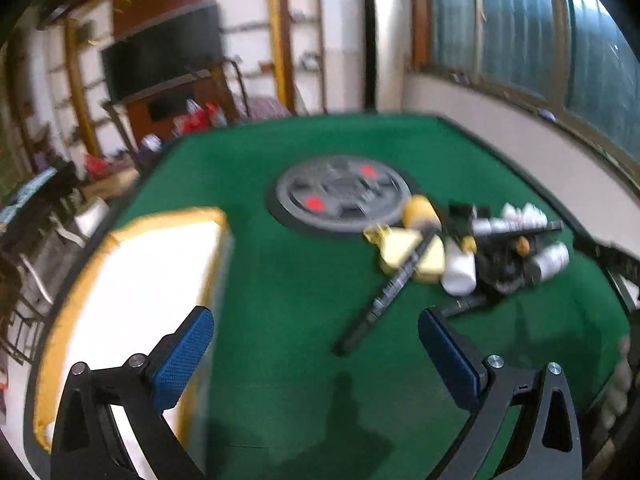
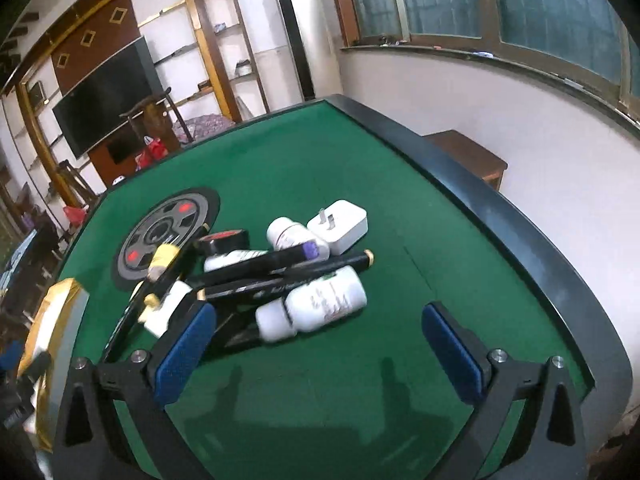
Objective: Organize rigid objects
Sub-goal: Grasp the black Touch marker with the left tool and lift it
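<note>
A heap of small rigid objects lies on the green table point(image 2: 340, 160): a white bottle point(image 2: 320, 306), black marker pens point(image 2: 288, 264), a white plug adapter point(image 2: 340, 226), a second white bottle point(image 2: 288, 236) and a black tape roll point(image 2: 224, 240). In the left wrist view the heap point(image 1: 472, 248) lies right of centre, with one black pen point(image 1: 384, 296) pointing toward me. A white box with a yellow rim point(image 1: 132, 292) stands at the left. My left gripper point(image 1: 316, 356) is open and empty, between box and heap. My right gripper point(image 2: 316, 350) is open and empty, just short of the nearest bottle.
A round grey dial with red marks point(image 1: 344, 196) is set in the table's middle. The table has a raised black rim point(image 2: 500, 216). The box's edge point(image 2: 56, 320) shows at the left of the right wrist view. A wall and window lie to the right.
</note>
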Tool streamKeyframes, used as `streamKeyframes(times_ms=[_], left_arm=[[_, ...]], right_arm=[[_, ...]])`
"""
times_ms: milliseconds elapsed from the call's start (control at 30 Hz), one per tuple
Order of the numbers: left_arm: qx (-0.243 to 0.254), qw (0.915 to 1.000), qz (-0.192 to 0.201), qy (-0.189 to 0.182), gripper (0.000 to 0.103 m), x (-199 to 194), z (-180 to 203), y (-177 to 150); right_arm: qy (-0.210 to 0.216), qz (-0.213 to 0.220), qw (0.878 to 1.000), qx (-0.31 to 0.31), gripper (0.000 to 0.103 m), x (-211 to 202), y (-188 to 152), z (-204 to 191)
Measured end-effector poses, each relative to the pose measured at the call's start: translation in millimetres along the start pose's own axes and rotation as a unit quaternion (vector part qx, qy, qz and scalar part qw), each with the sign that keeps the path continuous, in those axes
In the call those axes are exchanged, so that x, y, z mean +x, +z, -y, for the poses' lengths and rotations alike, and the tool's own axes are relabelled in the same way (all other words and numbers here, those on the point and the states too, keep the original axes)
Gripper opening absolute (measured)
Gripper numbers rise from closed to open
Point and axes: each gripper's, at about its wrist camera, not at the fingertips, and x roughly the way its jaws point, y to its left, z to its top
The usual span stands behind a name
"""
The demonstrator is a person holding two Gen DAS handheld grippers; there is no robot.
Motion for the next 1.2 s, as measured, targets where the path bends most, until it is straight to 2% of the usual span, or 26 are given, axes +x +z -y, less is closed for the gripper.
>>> streamKeyframes(times_ms=[100,267,433,500,600,733,933,1000,1067,1167,1200], left_arm=[[0.012,0.9992,-0.033,-0.018,0.103,15,16,4],[0.063,0.9965,-0.054,-0.006,0.103,40,41,8],[0.07,0.9955,-0.064,-0.004,0.102,65,47,13],[0.067,0.9959,-0.06,0.004,0.095,70,47,15],[0.055,0.9965,-0.062,-0.01,0.086,72,45,18],[0.076,0.9948,-0.068,-0.009,0.072,76,54,19],[0.088,0.9937,-0.065,0.023,0.072,80,60,19],[0.09,0.9931,-0.07,0.026,0.057,83,61,20],[0.087,0.9932,-0.076,0.016,0.03,84,62,22],[0.085,0.9929,-0.084,-0.005,0.016,83,64,24],[0.076,0.9932,-0.086,-0.02,0.016,80,62,23]], right_arm=[[-0.007,0.024,1.0,-0.011,0.103,6,0,-2],[0.013,0.034,0.999,-0.011,0.103,30,-1,-9],[0.028,0.049,0.998,-0.011,0.103,24,-3,-9],[0.033,0.051,0.998,-0.008,0.103,23,-3,-8],[0.037,0.05,0.998,0.002,0.103,23,-3,-4],[0.04,0.048,0.998,0.012,0.103,23,-2,-2],[0.039,0.044,0.998,0.014,0.103,26,-3,-2],[0.036,0.041,0.998,0.012,0.103,27,-3,-3],[0.033,0.041,0.999,0.009,0.103,27,-3,-4],[0.025,0.041,0.999,0.002,0.103,27,-4,-8],[0.023,0.041,0.999,0.0,0.103,27,-4,-8]])
